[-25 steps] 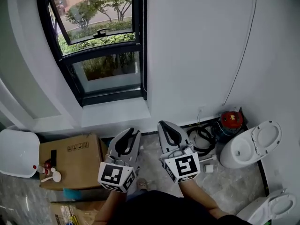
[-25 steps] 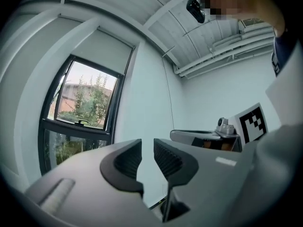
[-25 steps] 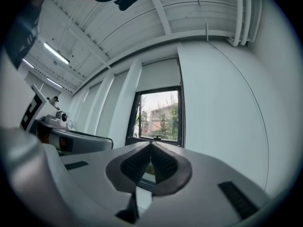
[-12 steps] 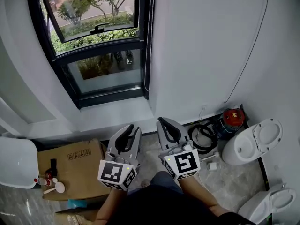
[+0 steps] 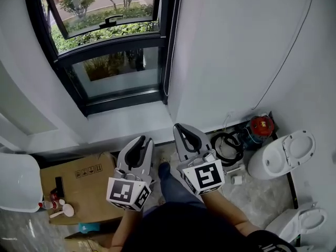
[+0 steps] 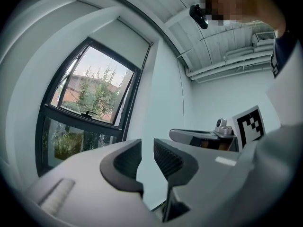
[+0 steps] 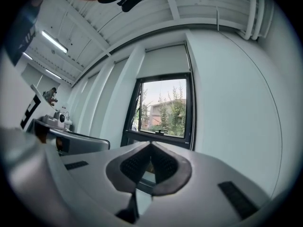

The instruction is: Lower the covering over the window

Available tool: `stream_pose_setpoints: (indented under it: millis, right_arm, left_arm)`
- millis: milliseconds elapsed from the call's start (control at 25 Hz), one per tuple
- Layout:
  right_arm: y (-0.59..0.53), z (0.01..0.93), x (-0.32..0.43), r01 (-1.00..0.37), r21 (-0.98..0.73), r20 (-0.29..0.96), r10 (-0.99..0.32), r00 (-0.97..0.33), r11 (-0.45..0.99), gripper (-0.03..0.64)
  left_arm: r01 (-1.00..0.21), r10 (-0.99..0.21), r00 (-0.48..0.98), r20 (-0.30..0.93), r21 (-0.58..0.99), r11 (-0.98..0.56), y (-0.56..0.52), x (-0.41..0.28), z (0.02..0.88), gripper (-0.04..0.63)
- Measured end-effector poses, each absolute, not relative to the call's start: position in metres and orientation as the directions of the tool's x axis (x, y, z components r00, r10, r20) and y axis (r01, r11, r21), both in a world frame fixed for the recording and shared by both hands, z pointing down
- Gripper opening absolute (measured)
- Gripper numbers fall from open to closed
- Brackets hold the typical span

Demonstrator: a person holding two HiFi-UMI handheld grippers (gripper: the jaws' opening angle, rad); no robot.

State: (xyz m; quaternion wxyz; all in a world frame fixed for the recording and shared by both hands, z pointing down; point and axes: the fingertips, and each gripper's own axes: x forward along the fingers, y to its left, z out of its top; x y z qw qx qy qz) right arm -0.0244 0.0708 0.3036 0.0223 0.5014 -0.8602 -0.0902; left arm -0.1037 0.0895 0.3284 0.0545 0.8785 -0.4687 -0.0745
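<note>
Before the window, the left gripper gapes slightly, empty, the right gripper is closed; oddments lie atop the closed box.

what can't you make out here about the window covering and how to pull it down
- Covering: cut off by the head view's top edge; only the gripper views show it, above the glass.
- Thin line right of the window, head view: too thin to tell cord from chain.
- Window's lower pane, right gripper view: mostly behind the right gripper.
- Small items on the cardboard box, head view: too small to identify.
</note>
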Motion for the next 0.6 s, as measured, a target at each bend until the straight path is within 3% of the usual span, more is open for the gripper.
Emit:
stream_pose_setpoints:
  millis: [600]
  right_arm:
    - [-0.116,0.286,-0.024,-0.876,0.19,-0.107,-0.877,-0.468,0.444,0.012]
  left_arm:
    - [-0.767,-0.78,0.613,-0.125,0.143,-0.626,-0.085,-0.099,0.311,0.066]
